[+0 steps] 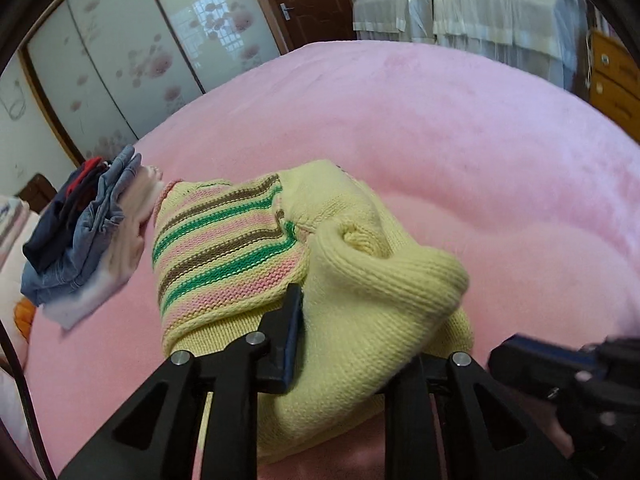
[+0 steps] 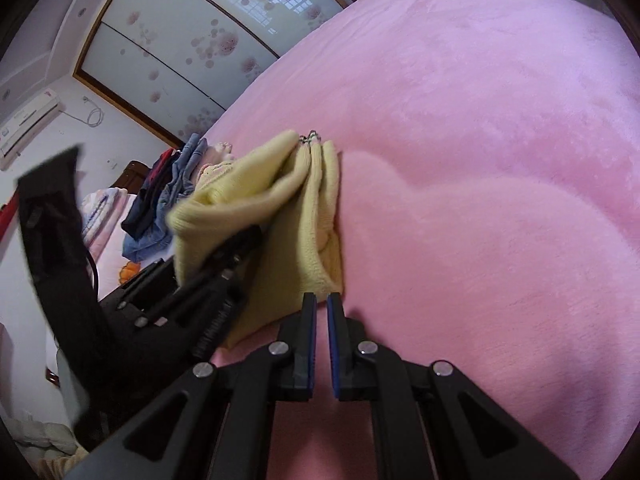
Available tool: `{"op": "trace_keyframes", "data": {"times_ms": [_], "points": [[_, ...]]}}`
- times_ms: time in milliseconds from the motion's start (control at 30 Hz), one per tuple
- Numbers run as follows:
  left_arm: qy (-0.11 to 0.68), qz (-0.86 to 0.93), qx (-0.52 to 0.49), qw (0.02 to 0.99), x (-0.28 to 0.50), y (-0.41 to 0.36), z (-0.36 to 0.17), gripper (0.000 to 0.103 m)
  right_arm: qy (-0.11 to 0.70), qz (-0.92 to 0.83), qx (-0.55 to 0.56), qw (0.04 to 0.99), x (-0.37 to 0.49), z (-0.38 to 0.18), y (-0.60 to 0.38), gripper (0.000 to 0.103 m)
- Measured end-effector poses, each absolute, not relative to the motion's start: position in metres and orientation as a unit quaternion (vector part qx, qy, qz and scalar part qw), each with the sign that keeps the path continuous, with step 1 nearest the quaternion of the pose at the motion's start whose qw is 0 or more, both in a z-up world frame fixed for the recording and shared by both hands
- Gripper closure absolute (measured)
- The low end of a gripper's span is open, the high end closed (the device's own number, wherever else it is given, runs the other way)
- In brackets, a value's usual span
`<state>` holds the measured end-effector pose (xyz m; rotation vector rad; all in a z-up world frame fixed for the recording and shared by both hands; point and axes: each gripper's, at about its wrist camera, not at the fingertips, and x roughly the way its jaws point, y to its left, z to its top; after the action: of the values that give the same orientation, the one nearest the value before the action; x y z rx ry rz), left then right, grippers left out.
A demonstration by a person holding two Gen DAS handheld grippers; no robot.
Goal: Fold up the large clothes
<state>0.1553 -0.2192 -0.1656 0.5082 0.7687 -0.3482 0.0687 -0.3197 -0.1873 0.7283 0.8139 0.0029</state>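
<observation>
A folded pale yellow knit sweater (image 1: 360, 280) with pink, green and brown stripes lies on the pink bed (image 1: 460, 140). My left gripper (image 1: 356, 332) is wide open with a thick fold of the sweater between its fingers; the right finger is hidden under the knit. In the right wrist view the sweater (image 2: 304, 208) shows as stacked yellow layers, with the left gripper (image 2: 224, 264) reaching into it from the left. My right gripper (image 2: 321, 304) is shut and empty, its tips just short of the sweater's near corner. It also shows blurred in the left wrist view (image 1: 560, 364).
A stack of folded clothes (image 1: 84, 232), denim on top, sits on the bed to the left of the sweater; it also shows in the right wrist view (image 2: 168, 192). Wardrobe doors (image 1: 132, 56) stand beyond the bed. A wooden drawer unit (image 1: 616, 76) is at far right.
</observation>
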Motion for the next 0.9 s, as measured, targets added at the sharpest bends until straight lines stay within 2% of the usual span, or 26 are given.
{"op": "trace_keyframes", "data": {"times_ms": [100, 133, 167, 233, 267, 500, 533, 600, 667, 767, 900], "points": [[0.375, -0.176, 0.226, 0.882, 0.155, -0.215, -0.16, 0.073, 0.392, -0.016, 0.323, 0.861, 0.063, -0.185, -0.324, 0.096], [0.385, -0.184, 0.21, 0.88, 0.156, -0.211, -0.156, 0.064, 0.393, -0.022, 0.313, 0.864, 0.062, -0.183, -0.323, 0.096], [0.395, -0.194, 0.192, 0.877, 0.157, -0.206, -0.153, 0.051, 0.394, -0.025, 0.306, 0.866, 0.061, -0.181, -0.323, 0.096], [0.417, -0.217, 0.142, 0.871, 0.158, -0.193, -0.144, 0.035, 0.395, -0.029, 0.295, 0.869, 0.058, -0.177, -0.324, 0.096], [0.425, -0.228, 0.119, 0.868, 0.157, -0.187, -0.138, 0.031, 0.395, -0.032, 0.291, 0.871, 0.058, -0.175, -0.325, 0.096], [0.445, -0.265, -0.009, 0.855, 0.152, -0.133, -0.104, 0.03, 0.386, -0.012, 0.273, 0.881, 0.059, -0.149, -0.332, 0.095], [0.441, -0.253, -0.029, 0.861, 0.153, -0.119, -0.1, 0.03, 0.383, -0.003, 0.275, 0.882, 0.064, -0.145, -0.33, 0.091], [0.445, -0.22, -0.051, 0.866, 0.158, -0.095, -0.099, 0.03, 0.375, 0.009, 0.278, 0.884, 0.066, -0.135, -0.327, 0.067], [0.454, -0.188, -0.055, 0.869, 0.165, -0.078, -0.104, 0.03, 0.365, 0.019, 0.276, 0.889, 0.072, -0.125, -0.323, 0.061], [0.486, -0.115, -0.026, 0.866, 0.179, -0.057, -0.125, 0.03, 0.373, 0.034, 0.261, 0.89, 0.084, -0.122, -0.314, 0.061], [0.513, -0.11, -0.045, 0.85, 0.188, -0.044, -0.145, 0.03, 0.397, 0.035, 0.224, 0.889, 0.11, -0.127, -0.297, 0.061]]}}
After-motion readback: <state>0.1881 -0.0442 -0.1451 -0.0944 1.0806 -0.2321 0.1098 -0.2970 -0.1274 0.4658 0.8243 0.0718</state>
